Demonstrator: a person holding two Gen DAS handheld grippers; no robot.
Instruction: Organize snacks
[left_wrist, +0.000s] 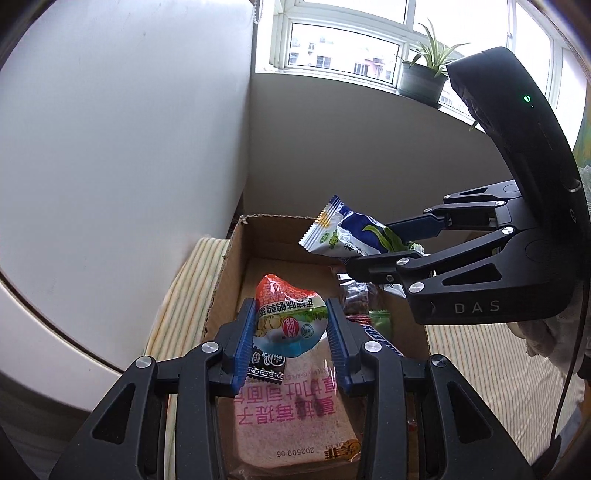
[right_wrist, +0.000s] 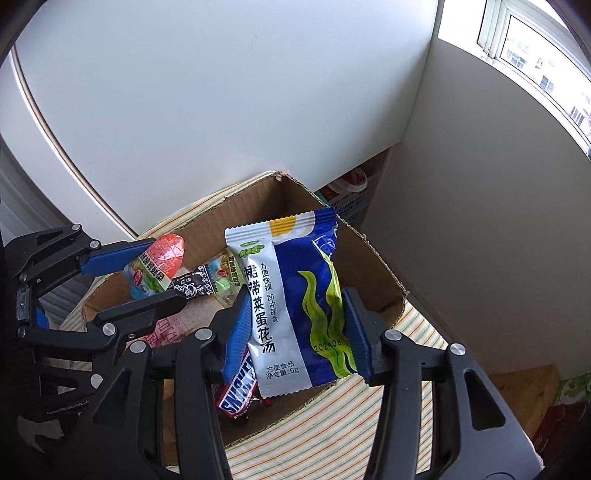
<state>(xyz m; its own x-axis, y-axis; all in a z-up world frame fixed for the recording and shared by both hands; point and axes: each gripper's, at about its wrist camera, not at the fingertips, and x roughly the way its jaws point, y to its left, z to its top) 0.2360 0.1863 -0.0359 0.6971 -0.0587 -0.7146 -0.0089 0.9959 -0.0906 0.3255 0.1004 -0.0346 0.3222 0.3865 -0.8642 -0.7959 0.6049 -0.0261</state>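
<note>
An open cardboard box (left_wrist: 236, 258) (right_wrist: 369, 251) lies on a striped cloth. Above it, my left gripper (left_wrist: 291, 328) (right_wrist: 166, 273) is shut on a red, white and blue snack packet (left_wrist: 288, 314) (right_wrist: 159, 266), its blue pads pressing both sides. My right gripper (right_wrist: 295, 332) (left_wrist: 369, 245) hangs over the box's right part, shut on a blue and white soup packet (right_wrist: 291, 306) (left_wrist: 347, 232). Inside the box lie a pink bread packet (left_wrist: 291, 417), a black sweet (left_wrist: 267, 365) (right_wrist: 192, 286) and a Snickers bar (right_wrist: 240, 387) (left_wrist: 384, 339).
The striped cloth (right_wrist: 325, 435) (left_wrist: 184, 295) covers the surface around the box. A white wall (left_wrist: 129, 147) rises close behind and left. A potted plant (left_wrist: 424, 77) stands on the window sill. A narrow gap with stored items (right_wrist: 351, 192) shows behind the box.
</note>
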